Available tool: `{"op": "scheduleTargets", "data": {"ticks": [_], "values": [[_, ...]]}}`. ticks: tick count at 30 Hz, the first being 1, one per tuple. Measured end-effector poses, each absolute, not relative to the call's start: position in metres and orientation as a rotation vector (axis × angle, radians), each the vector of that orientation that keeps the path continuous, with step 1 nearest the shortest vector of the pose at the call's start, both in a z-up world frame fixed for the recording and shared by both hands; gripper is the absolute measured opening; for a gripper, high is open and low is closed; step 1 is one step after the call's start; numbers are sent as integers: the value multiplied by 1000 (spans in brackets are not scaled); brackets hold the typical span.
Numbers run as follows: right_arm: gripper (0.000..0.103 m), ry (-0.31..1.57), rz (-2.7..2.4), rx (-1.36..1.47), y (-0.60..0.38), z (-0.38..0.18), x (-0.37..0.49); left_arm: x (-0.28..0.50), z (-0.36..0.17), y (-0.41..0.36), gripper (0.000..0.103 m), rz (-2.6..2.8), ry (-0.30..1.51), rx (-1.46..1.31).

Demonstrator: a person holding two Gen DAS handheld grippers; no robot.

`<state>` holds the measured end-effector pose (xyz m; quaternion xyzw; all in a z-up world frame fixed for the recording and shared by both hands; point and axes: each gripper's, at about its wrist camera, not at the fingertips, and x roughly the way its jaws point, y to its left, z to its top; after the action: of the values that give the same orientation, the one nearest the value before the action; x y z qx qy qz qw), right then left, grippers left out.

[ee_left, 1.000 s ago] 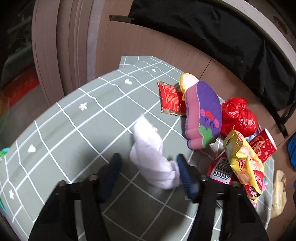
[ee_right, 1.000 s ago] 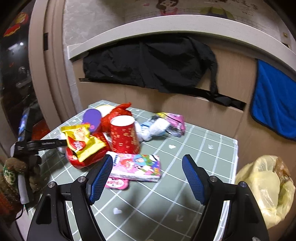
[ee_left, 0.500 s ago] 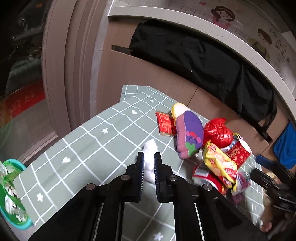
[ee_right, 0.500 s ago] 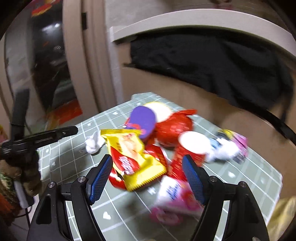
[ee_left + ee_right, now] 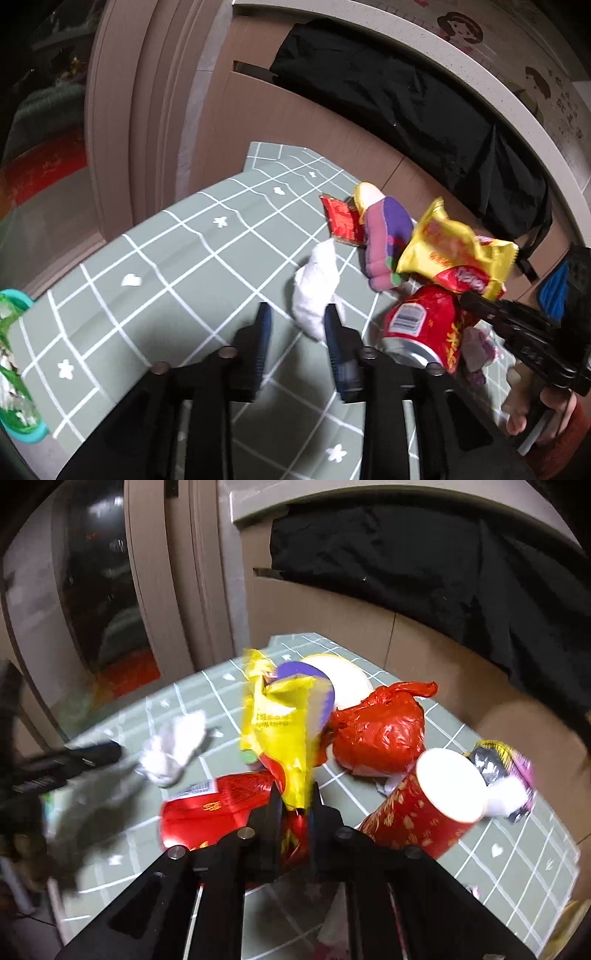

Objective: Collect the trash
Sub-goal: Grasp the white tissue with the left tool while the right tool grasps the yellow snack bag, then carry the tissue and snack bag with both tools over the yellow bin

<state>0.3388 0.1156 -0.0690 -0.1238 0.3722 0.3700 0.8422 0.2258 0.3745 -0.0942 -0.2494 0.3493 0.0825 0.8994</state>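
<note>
Yellow foil is pinched between the right gripper (image 5: 293,808) jaws: the snack bag (image 5: 280,723) stands up from them, above the red can (image 5: 221,805). The left gripper (image 5: 297,332), jaws apart, has the white tissue wad (image 5: 317,291) just ahead, toward its right finger, left of that can.

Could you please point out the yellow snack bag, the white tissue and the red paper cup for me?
yellow snack bag (image 5: 282,734): right wrist view, on its yellow front.
white tissue (image 5: 316,288): left wrist view, on its crumpled middle.
red paper cup (image 5: 417,812): right wrist view, on its patterned side.
</note>
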Motion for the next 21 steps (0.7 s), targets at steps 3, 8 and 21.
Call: {"op": "scheduleTargets", "data": {"ticks": [3,8,21], "values": [[10,744,769,-222,98,-54,334,237,-96,373,50,182,711,-509],[10,712,759,-209,80,-40,326,267,-106,370,55,185,778,-510],[10,743,689,-140,5,-31,290,294,-99,345,12,189,831,-451]]}}
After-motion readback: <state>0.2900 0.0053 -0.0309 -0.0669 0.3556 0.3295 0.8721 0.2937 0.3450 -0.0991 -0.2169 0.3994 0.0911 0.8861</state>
